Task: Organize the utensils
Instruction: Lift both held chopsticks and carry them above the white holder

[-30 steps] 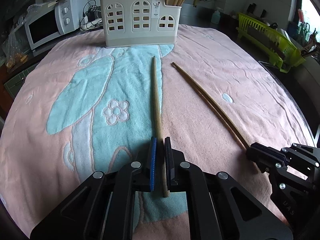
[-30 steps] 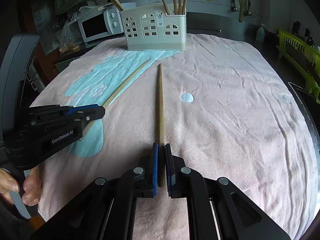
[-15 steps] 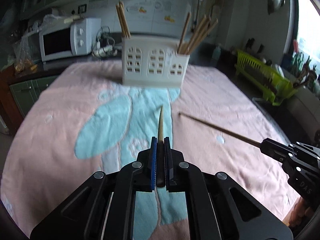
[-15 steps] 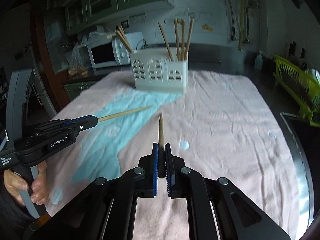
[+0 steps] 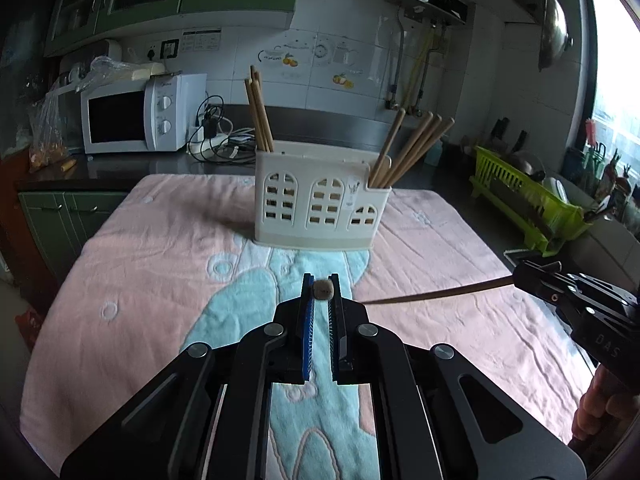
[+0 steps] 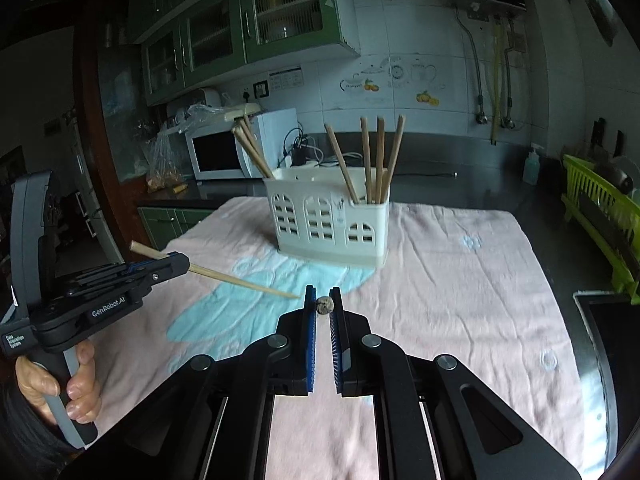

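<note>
Both tongs (image 5: pixel 322 290) (image 6: pixel 323 305) each clenching a chopstick (image 5: pixel 323 289) (image 6: pixel 324 305), towel (image 5: pixel 160 264) clear up to holder (image 5: pixel 320 208)

Towel (image 5: pixel 140 264) under the holder (image 5: pixel 320 204): soft terry cloth, matt, pink w/ teal patches. Holder: smooth cream plastic, slight sheen. Chopsticks (image 6: pixel 378 160) in it: plain matt wood. Counter (image 6: pixel 460 184) behind holder: dark, glossy. Grippers: matt black plastic.

Utensil holder (image 5: pixel 320 208) on towel (image 5: pixel 140 272), chopsticks (image 5: pixel 408 148) inside, microwave (image 5: pixel 136 116) behind-left, rack (image 5: pixel 524 200) right.
</note>
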A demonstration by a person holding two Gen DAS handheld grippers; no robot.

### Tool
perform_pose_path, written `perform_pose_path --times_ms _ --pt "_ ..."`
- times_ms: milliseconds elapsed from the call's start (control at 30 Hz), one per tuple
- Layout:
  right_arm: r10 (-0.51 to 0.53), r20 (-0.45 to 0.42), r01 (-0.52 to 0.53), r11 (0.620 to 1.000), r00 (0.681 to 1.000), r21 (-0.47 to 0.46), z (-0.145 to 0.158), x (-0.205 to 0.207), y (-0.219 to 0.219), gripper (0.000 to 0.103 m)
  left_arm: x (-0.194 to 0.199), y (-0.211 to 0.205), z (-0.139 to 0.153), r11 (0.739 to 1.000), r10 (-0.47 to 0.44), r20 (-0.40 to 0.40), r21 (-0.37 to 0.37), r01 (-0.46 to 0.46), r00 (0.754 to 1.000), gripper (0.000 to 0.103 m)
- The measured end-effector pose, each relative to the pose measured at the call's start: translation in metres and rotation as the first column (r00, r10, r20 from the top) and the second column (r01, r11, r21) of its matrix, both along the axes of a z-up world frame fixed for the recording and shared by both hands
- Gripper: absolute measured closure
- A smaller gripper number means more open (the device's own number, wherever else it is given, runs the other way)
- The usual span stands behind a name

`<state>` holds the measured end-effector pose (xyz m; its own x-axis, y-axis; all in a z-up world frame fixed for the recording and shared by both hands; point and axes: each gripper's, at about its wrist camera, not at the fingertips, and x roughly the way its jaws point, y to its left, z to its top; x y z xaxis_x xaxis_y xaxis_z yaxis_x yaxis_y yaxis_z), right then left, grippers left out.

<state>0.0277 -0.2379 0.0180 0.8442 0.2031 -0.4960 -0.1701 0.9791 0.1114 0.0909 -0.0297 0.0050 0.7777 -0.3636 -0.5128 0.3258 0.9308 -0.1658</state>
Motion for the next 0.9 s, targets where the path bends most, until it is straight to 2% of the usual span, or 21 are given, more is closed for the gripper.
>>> perform_pose_path --times_ms 233,467,633,900 --pt "0.014 0.038 -0.013 1.0 0.999 -0.015 0.034 0.015 -0.013 0.096 0.016 -0.001 0.029 1.0 -0.011 0.026 0.007 0.011 1.0 0.098" --pt "0.034 0.036 -0.034 0.999 0.999 -0.018 0.071 0.03 -0.038 0.096 0.025 -0.004 0.052 0.999 -0.031 0.052 0.013 0.03 0.998 0.098" --pt "0.007 0.047 -0.005 0.999 0.999 -0.051 0.097 0.047 -0.057 0.096 0.035 -0.006 0.072 0.999 -0.033 0.074 0.01 0.032 0.997 0.098" --pt "-0.022 0.094 0.03 0.996 0.995 -0.088 0.144 0.091 -0.077 0.096 0.063 -0.013 0.131 1.0 -0.011 0.182 0.006 0.01 0.983 0.098"
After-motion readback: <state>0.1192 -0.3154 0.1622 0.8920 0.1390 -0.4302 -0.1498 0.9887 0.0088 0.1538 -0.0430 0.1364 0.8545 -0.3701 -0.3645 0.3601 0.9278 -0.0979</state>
